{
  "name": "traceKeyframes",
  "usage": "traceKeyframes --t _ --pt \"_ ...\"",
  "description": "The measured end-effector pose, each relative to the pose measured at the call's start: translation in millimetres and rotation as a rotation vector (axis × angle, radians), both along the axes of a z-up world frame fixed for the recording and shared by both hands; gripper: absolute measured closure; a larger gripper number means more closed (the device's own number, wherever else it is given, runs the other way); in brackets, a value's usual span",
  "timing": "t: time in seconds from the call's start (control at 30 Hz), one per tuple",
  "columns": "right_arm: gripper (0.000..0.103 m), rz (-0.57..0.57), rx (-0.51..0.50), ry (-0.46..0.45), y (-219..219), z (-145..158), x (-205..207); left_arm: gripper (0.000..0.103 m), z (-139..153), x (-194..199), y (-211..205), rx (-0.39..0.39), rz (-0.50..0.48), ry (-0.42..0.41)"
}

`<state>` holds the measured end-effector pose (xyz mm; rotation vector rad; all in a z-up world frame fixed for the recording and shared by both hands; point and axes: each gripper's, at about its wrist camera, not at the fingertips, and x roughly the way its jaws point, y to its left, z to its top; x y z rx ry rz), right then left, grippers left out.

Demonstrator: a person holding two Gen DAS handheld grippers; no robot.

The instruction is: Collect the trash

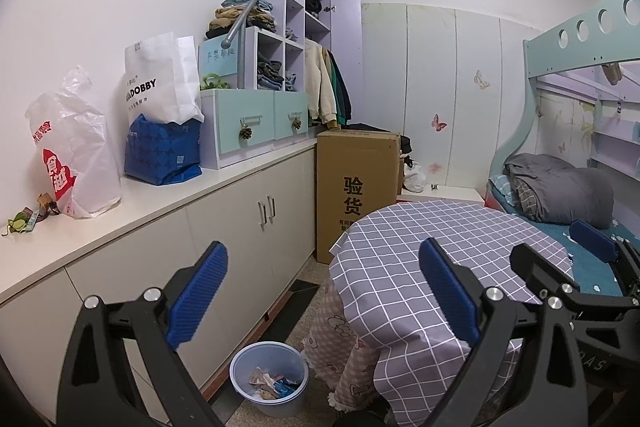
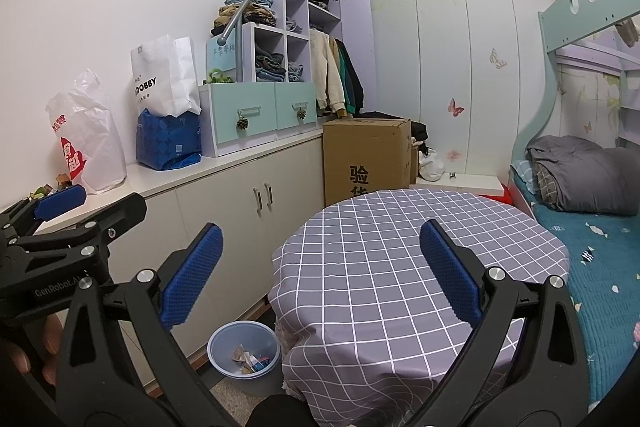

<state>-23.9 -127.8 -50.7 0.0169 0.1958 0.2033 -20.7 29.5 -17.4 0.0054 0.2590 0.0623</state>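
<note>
My left gripper (image 1: 324, 291) is open and holds nothing; it hangs over the gap between a white counter and a round table. Below it on the floor stands a blue waste bin (image 1: 276, 407) with several wrappers inside. My right gripper (image 2: 320, 275) is also open and bare, hovering over the table's grey checked cloth (image 2: 400, 247). The bin (image 2: 244, 331) sits lower left of it. Small scraps of trash (image 1: 28, 219) lie at the near end of the counter, partly hidden behind the left gripper (image 2: 88, 205) in the right wrist view. The right gripper (image 1: 560, 251) shows at the left view's right edge.
On the counter (image 1: 160, 211) stand a white plastic bag (image 1: 76, 155), a blue bag (image 1: 164, 151) under a white paper bag, and drawer units. A cardboard box (image 1: 356, 187) stands beyond the table. A bunk bed (image 2: 592, 227) fills the right side. A hand (image 2: 24, 359) grips the left gripper.
</note>
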Motion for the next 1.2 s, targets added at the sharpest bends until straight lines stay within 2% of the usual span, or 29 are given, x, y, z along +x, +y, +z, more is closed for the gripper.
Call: traceKeyframes --t 1.2 --pt "0.006 0.002 0.004 0.009 -2.7 -3.2 0.3 0.009 2.0 3.4 1.1 0.000 -0.001 0.003"
